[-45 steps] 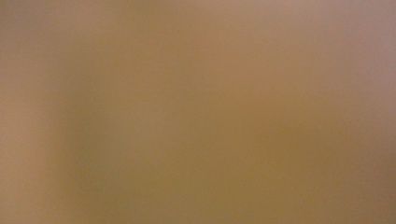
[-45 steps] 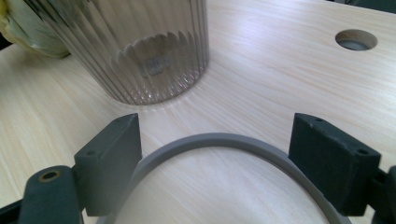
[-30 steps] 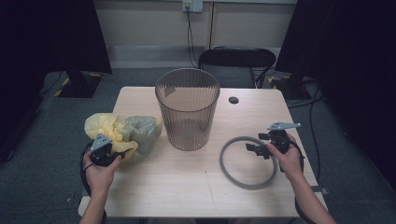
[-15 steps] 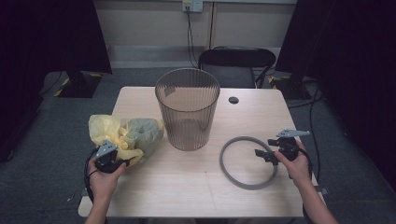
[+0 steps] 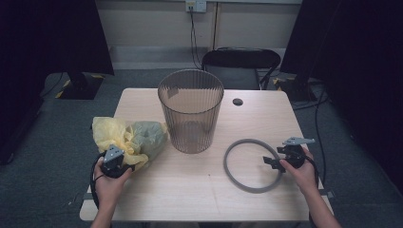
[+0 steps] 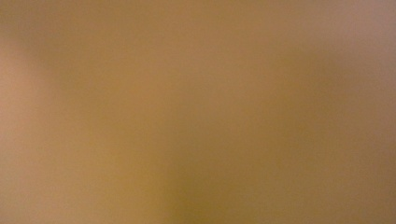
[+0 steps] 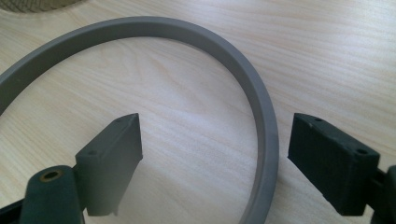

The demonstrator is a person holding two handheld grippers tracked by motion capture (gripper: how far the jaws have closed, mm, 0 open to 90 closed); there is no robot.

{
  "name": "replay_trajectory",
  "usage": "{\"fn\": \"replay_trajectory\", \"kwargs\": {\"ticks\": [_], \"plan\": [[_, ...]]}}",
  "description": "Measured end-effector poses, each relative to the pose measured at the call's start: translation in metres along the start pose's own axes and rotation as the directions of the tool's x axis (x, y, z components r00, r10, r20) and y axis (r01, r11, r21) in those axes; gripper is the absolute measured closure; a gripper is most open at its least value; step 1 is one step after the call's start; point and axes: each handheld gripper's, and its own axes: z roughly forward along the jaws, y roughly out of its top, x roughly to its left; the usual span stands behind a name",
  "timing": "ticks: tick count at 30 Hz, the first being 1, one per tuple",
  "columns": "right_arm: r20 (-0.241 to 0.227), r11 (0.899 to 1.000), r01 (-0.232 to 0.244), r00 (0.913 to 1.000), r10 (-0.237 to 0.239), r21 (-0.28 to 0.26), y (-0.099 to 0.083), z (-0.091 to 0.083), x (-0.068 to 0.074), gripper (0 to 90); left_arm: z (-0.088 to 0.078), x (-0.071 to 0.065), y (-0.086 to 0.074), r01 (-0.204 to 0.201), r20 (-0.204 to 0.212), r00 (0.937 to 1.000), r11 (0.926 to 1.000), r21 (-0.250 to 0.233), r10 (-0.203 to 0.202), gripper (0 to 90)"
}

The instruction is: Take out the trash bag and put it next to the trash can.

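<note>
A dark ribbed waste bin (image 5: 190, 110) stands upright in the middle of the wooden table (image 5: 199, 190). A crumpled yellow plastic bag (image 5: 124, 137) lies to its left. My left gripper (image 5: 115, 160) is pushed into the bag's near edge; the bag hides its jaws, and the left gripper view is a yellow-brown blur. A flat grey ring (image 5: 251, 165) (image 7: 196, 42) lies right of the bin. My right gripper (image 5: 274, 157) (image 7: 219, 163) is open and low over the table. Its jaws straddle the ring's right side without touching it.
A black chair (image 5: 241, 64) stands behind the table. A small round black hole (image 5: 237, 101) sits in the tabletop behind the bin. Dark screens flank both sides. Bare wood lies between the bag and the ring along the near edge.
My right gripper has moved right and down, from above the ring to straddling its right side. The left gripper has barely shifted, and the bag has changed shape slightly.
</note>
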Motion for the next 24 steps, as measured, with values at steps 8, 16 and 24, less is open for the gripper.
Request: {"fn": "replay_trajectory", "kwargs": {"ticks": [8, 16, 24], "plan": [[0.022, 1.000, 0.011, 0.9997, -0.011, 0.016, -0.005, 0.008, -0.001, 16.2, 0.002, 0.002, -0.004, 0.005, -0.020, 0.9998, 1.0000, -0.007, -0.005, 76.9], [0.034, 0.999, 0.004, 0.9994, -0.005, 0.032, -0.011, 0.011, -0.004, 16.4, 0.004, 0.000, -0.003, -0.004, -0.023, 0.9997, 1.0000, -0.005, 0.004, 76.8], [0.045, 1.000, 0.004, 0.9990, -0.004, -0.002, -0.017, 0.010, -0.008, 16.8, 0.007, 0.001, -0.004, -0.001, -0.050, 0.9988, 1.0000, -0.007, 0.001, 77.2]]}}
